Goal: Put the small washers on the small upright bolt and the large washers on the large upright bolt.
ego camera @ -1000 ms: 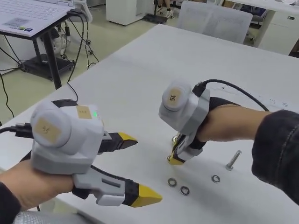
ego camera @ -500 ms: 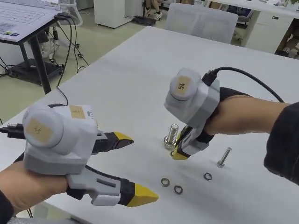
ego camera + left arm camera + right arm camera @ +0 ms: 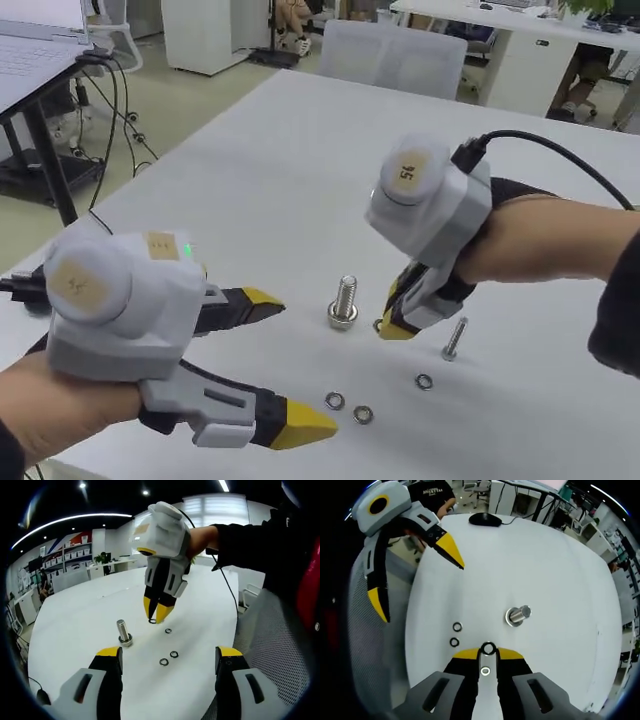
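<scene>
We work over a plain white table (image 3: 270, 170) that runs from the bottom of the head view up to the top centre, where a grey chair (image 3: 390, 60) is pushed against its far edge. In the upper left corner a laptop (image 3: 40, 40) sits on a dark stand, with black cables (image 3: 115, 110) hanging to a pale green floor (image 3: 180, 100). In the right gripper view a black mouse (image 3: 485, 520) lies on the table near the top.

The left gripper (image 3: 278, 362) hovers at the lower left of the head view, its claw spread wide and holding nothing. The right gripper (image 3: 393, 325) points down at centre right. Its claw is drawn narrow and nips a washer (image 3: 488, 648) at the yellow tips.

The large bolt (image 3: 343, 300) stands upright on its head in the middle of the frame, just left of those tips. The small bolt (image 3: 454, 338) is just right of them; we cannot tell whether it stands or lies. A pair of washers (image 3: 334, 400) lies flat at bottom centre, and a single washer (image 3: 424, 381) lies to their right, below the small bolt.
</scene>
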